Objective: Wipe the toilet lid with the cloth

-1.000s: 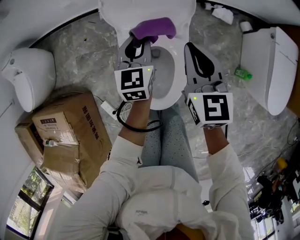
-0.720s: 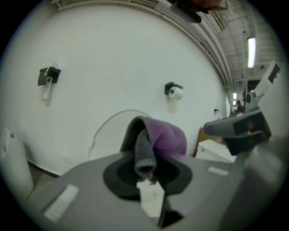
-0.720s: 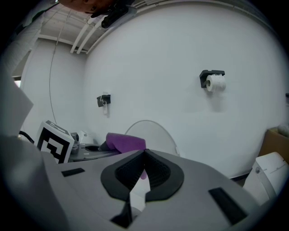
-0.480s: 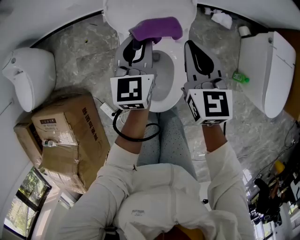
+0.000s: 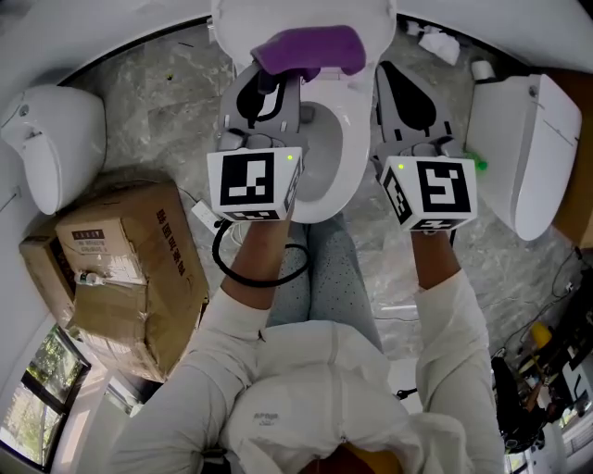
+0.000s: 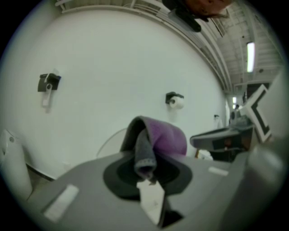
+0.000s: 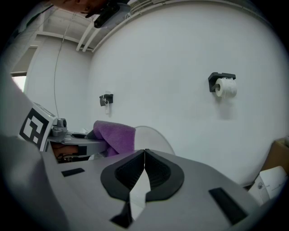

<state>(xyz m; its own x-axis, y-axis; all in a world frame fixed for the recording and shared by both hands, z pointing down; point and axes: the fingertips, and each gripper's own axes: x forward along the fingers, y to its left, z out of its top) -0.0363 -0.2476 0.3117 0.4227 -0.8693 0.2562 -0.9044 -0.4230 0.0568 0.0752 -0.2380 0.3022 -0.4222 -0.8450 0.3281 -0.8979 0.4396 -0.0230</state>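
The white toilet lid (image 5: 375, 20) stands raised at the top of the head view, above the open bowl (image 5: 350, 153). A folded purple cloth (image 5: 310, 48) hangs in front of the lid. My left gripper (image 5: 276, 76) is shut on the cloth's near edge. In the left gripper view the cloth (image 6: 162, 140) bunches up out of the left gripper (image 6: 145, 170), with the lid (image 6: 110, 142) behind it. My right gripper (image 5: 397, 72) hovers over the bowl's right rim, shut and empty. In the right gripper view its jaws (image 7: 144, 155) meet, with the cloth (image 7: 115, 135) and the lid (image 7: 156, 139) to the left beyond them.
A cardboard box (image 5: 120, 278) lies on the floor at left, beside a white fixture (image 5: 60, 143). A second toilet (image 5: 523, 148) stands at right, with a green bottle (image 5: 480, 165) near it. A toilet-paper roll (image 7: 224, 86) hangs on the curved white wall. A black cable (image 5: 243, 268) loops below my left wrist.
My left gripper has risen with the cloth, closer to the lid. My right gripper has shifted to the right and a little upward, still shut.
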